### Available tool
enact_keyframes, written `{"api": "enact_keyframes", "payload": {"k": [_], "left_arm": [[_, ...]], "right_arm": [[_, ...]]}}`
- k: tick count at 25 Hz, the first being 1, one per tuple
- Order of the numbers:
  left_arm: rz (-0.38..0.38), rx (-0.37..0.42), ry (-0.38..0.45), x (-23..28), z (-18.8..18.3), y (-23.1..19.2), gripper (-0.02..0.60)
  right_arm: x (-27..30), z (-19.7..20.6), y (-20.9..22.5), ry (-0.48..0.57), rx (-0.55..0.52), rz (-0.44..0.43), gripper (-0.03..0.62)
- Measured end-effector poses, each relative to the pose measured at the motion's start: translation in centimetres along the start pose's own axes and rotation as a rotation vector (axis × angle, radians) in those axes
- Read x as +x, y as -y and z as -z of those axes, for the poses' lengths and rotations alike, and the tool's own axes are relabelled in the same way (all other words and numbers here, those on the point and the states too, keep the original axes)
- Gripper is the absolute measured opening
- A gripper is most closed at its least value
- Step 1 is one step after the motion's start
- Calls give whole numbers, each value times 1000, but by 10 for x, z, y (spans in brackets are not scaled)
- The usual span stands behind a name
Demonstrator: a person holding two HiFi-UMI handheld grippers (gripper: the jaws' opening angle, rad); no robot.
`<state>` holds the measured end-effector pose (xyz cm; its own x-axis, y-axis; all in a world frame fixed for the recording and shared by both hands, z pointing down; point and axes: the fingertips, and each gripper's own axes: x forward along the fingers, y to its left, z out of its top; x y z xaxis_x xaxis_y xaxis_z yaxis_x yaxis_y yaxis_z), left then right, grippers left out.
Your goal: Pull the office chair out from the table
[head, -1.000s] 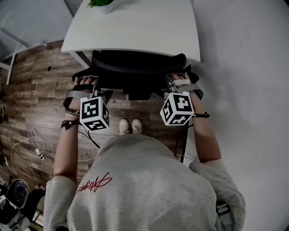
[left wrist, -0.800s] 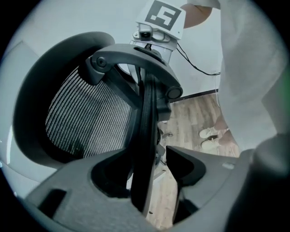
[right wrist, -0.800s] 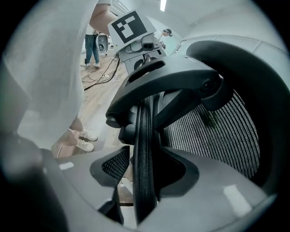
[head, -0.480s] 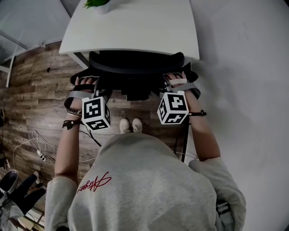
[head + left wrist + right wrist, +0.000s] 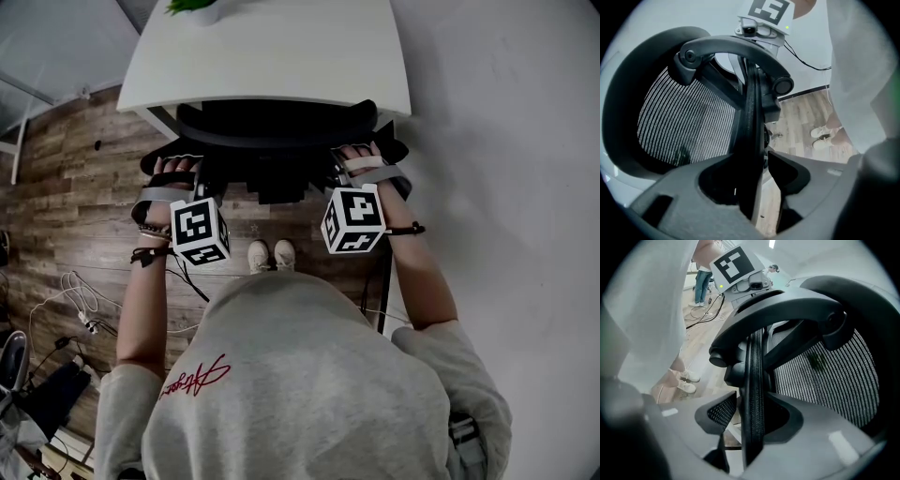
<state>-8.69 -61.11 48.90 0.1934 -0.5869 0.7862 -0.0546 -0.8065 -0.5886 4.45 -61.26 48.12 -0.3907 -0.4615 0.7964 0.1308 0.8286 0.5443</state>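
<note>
Black mesh-backed office chair (image 5: 281,136) is tucked under the white rectangular table (image 5: 281,56). Only the top of its back pokes out on the person's side.

Left claw (image 5: 757,173) is on the back's left end and right claw (image 5: 753,404) on its right end, both angled down w/ their marker cubes facing up.

Left claw first: the back's thin black rim (image 5: 752,136) runs straight up btwn the jaws. They've just been closing in on it. One jaw looks to be against the rim, and a strip of floor shows btwn the rim and the other jaw, so no full pinch.

Right claw, same story: jaws have just been narrowing, rim in the middle. They're closer here, w/ just a thin sliver of a gap on one side.

Ahead of each claw arches a curved black plastic bar (image 5: 736,47). Striped mesh panel (image 5: 684,126) spreads to the inner side of each.

Further out, beyond both claws at the table's far edge, sits a green potted plant (image 5: 199,7). Below and behind the claws are wood-plank floor (image 5: 75,187) and the person's white shoes (image 5: 270,255), which are btwn the two cubes. Loose cables (image 5: 75,291) trail well off to left claw's outer side. Grey sweatshirt (image 5: 300,375) fills the near foreground.
</note>
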Motion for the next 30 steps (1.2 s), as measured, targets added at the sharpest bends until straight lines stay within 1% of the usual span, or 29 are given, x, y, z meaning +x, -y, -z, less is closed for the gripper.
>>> {"api": "enact_keyframes", "payload": {"k": [3, 6, 9, 12, 13, 15, 18, 23, 25, 28, 30], "left_arm": [[-9, 4, -5, 1, 0, -1, 186], [-11, 23, -21, 4, 2, 2, 177], [-16, 21, -30, 5, 2, 1, 163], [-36, 17, -30, 4, 1, -3, 129], [-41, 21, -30, 5, 1, -4, 127], [-54, 38, -37, 6, 1, -5, 123], [-83, 73, -56, 10, 1, -5, 94], [-112, 90, -54, 11, 0, -5, 87], [-121, 96, -54, 11, 0, -5, 85], [-160, 123, -54, 10, 1, -7, 75], [-172, 130, -54, 10, 0, -7, 74]], "right_arm": [[1, 0, -1, 0, 3, 10, 167], [3, 1, -1, -5, 10, 15, 147], [4, 1, 2, -9, 19, 18, 117], [5, 2, 3, -14, 7, 34, 112], [5, 2, 3, -16, 2, 39, 110], [6, 2, 3, -20, 1, 41, 109], [7, 2, 3, -30, 8, 36, 107], [8, 3, 3, -35, -20, 74, 100], [8, 3, 3, -38, -16, 69, 101], [7, 2, 4, -40, -7, 56, 101], [6, 3, 3, -40, -13, 63, 100]]}}
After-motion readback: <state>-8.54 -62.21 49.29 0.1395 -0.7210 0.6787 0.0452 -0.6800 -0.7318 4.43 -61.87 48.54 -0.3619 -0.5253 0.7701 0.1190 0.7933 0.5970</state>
